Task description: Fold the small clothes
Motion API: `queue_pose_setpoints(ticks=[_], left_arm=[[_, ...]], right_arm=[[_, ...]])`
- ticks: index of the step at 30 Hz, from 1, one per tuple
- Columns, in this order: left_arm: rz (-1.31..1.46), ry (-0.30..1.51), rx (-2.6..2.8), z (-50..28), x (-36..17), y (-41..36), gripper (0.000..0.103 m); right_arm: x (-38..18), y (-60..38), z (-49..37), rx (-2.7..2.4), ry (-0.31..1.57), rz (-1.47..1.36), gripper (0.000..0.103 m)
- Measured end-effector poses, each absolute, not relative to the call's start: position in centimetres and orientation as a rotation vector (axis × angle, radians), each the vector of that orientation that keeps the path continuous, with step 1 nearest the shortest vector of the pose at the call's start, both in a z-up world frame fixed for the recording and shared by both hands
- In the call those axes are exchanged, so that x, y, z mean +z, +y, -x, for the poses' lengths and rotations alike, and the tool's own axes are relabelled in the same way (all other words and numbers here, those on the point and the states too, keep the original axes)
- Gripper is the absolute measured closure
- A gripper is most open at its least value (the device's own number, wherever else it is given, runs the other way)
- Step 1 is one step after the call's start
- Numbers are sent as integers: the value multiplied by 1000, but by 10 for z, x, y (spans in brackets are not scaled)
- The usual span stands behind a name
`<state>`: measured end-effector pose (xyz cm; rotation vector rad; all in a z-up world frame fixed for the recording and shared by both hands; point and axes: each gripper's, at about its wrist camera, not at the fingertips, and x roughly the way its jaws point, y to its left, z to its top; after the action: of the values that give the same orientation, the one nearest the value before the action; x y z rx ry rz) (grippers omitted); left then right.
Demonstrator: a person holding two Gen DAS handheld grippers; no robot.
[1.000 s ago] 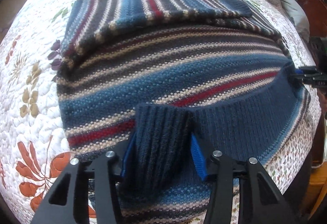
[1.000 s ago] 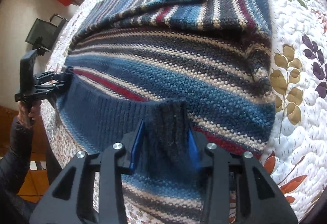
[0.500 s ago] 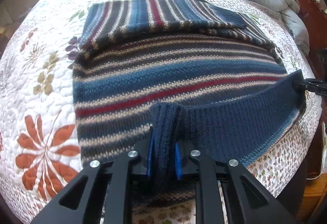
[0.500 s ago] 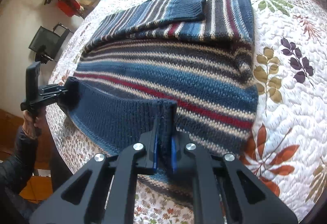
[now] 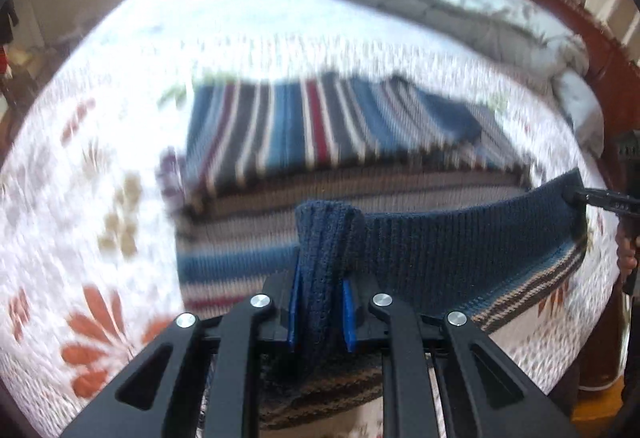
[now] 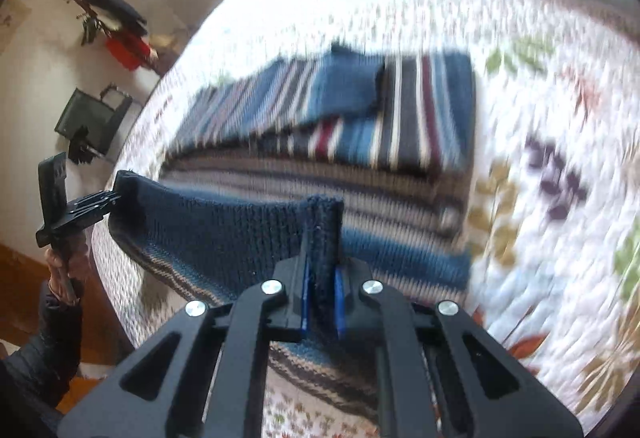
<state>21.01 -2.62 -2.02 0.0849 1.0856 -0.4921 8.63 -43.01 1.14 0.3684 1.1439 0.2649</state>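
Observation:
A striped knit sweater (image 5: 320,134) in blue, grey, red and cream lies on the floral quilt (image 5: 80,238), its sleeves folded across the far part. My left gripper (image 5: 322,312) is shut on the navy ribbed hem (image 5: 460,242) at its left corner. My right gripper (image 6: 320,302) is shut on the hem's (image 6: 224,234) other corner. The hem hangs stretched between them, lifted off the bed. The sweater (image 6: 380,118) also shows in the right wrist view. Each gripper shows in the other's view, the right (image 5: 600,198) and the left (image 6: 92,202).
A grey duvet (image 5: 460,2) is bunched at the far end of the bed. A wooden bed frame (image 5: 608,54) runs along the right. A wall rack with dark and red items (image 6: 116,26) and a black bag (image 6: 90,118) are by the wall. The quilt (image 6: 540,198) spreads right.
Both grippers closed on the hem corners, then lifted it up and toward the far end. The view now blurs with motion and the hem is pulled taut.

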Motion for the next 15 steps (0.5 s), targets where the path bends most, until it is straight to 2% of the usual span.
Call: queue_pose_setpoints(ticks=[6, 15], left_arm=[[-59, 1041, -439, -270, -5, -44, 86], [7, 1014, -341, -377, -10, -71, 86]], right_arm=[[21, -447, -152, 204, 1115, -369, 95], [21, -478, -261, 117, 1067, -383, 95]])
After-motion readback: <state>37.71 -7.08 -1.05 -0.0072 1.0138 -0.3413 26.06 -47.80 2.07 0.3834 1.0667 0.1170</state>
